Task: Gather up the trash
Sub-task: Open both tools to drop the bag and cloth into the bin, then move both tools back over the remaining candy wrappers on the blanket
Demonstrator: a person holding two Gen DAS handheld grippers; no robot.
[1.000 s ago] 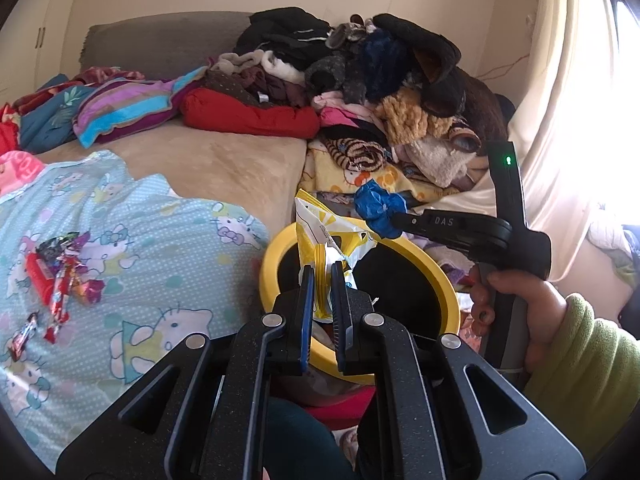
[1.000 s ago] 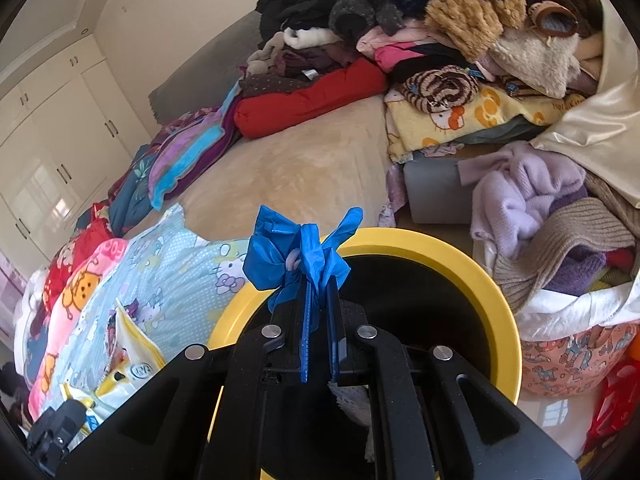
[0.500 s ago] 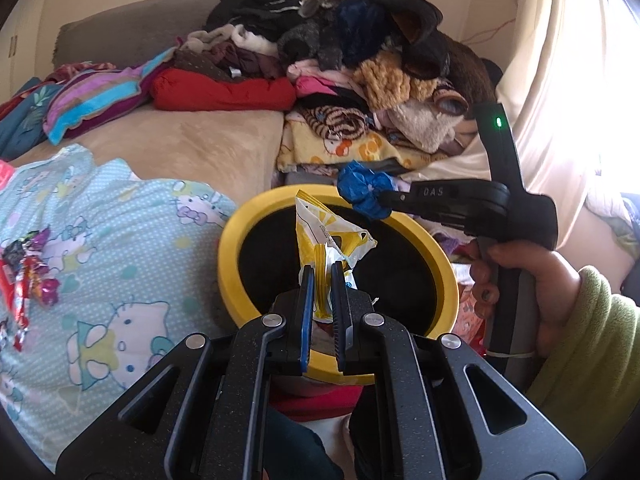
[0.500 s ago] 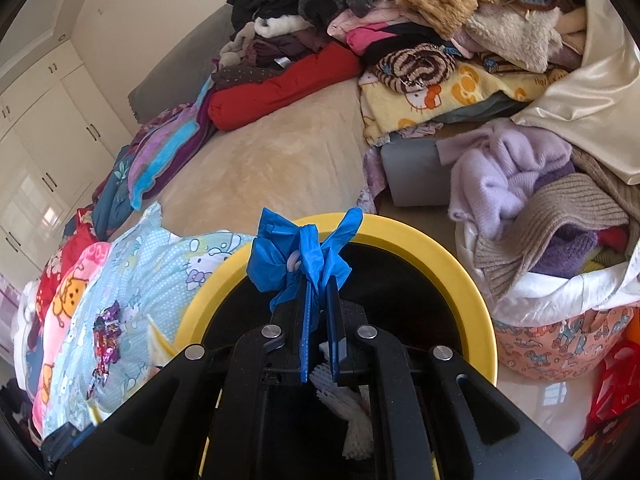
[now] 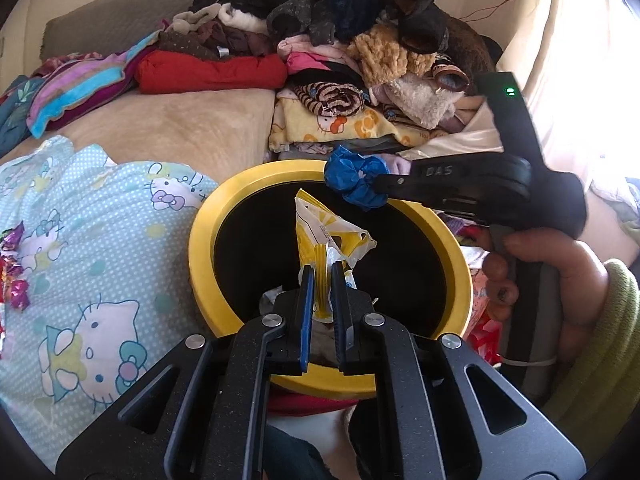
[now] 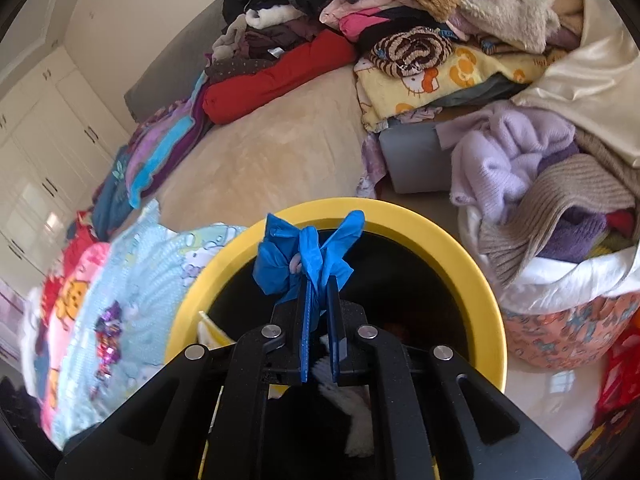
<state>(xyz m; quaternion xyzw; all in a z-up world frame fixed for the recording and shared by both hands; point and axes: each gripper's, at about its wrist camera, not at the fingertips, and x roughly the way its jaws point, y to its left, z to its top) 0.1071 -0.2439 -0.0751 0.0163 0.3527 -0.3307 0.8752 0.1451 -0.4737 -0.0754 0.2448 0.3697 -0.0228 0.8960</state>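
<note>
A yellow-rimmed bin (image 5: 200,248) with a black inside stands beside the bed; it also shows in the right wrist view (image 6: 472,264). My left gripper (image 5: 320,276) is shut on a yellow and white wrapper (image 5: 324,232) and holds it over the bin's mouth. My right gripper (image 6: 318,292) is shut on a crumpled blue glove (image 6: 280,256) over the bin's far rim; the glove also shows in the left wrist view (image 5: 352,180). White trash (image 6: 356,400) lies inside the bin.
Shiny candy wrappers (image 5: 12,268) lie on the Hello Kitty blanket (image 5: 92,280) at left. A heap of clothes (image 5: 360,40) covers the bed's far side. A full laundry basket (image 6: 568,320) stands right of the bin.
Both grippers have moved in over the bin with their trash still held. The left one has swung right, away from the candy wrappers on the blanket.
</note>
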